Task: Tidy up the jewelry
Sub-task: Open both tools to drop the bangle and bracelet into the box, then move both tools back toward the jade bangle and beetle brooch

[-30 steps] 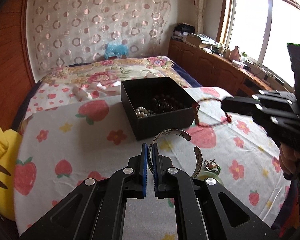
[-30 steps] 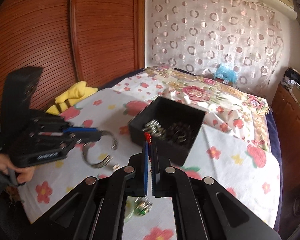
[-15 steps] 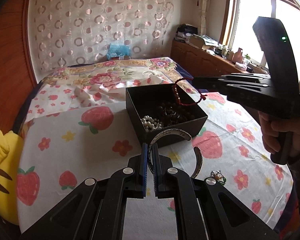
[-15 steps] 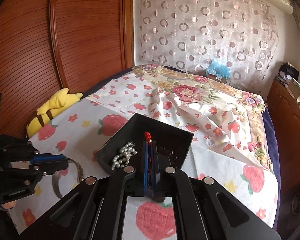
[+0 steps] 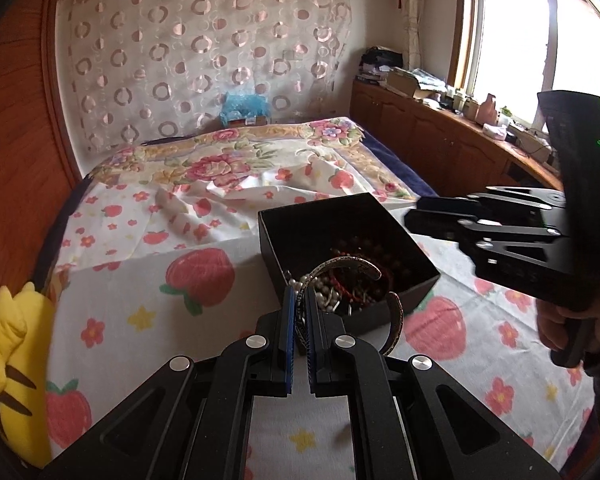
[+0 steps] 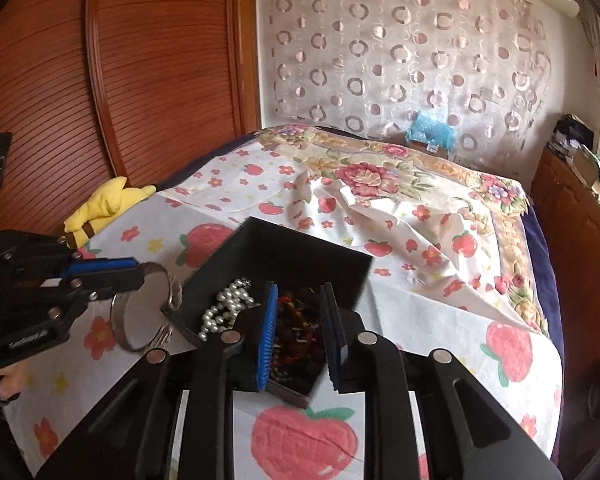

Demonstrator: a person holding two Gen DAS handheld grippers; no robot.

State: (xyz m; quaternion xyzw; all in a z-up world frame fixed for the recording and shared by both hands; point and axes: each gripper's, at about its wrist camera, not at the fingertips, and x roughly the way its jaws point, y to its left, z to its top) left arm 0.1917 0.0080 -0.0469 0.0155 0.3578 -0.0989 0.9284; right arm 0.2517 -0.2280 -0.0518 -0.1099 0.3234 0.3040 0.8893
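R gripper (image 6: 300,332), over the black box (image 6: 284,248) on the bed, is opening w/ nothing between its jaws, its red cord bracelet now dropped among the beads inside, while L gripper (image 5: 299,308), still clenched on the silver bangle (image 5: 344,270), nears the box next.

Our left tongs (image 5: 298,300) are clamped on a silver cuff bangle (image 5: 342,270), which arches just over the near edge of the open black box (image 5: 292,222). Inside the box we see pearls (image 5: 320,294) and dark red beads (image 5: 364,252) heaped together. The box sits on the strawberry-print sheet (image 5: 140,280) covering the bed. Our right tongs (image 5: 414,212) hang at the box's far right corner, their jaws opening with nothing between them, a hand (image 5: 560,326) gripping the handle
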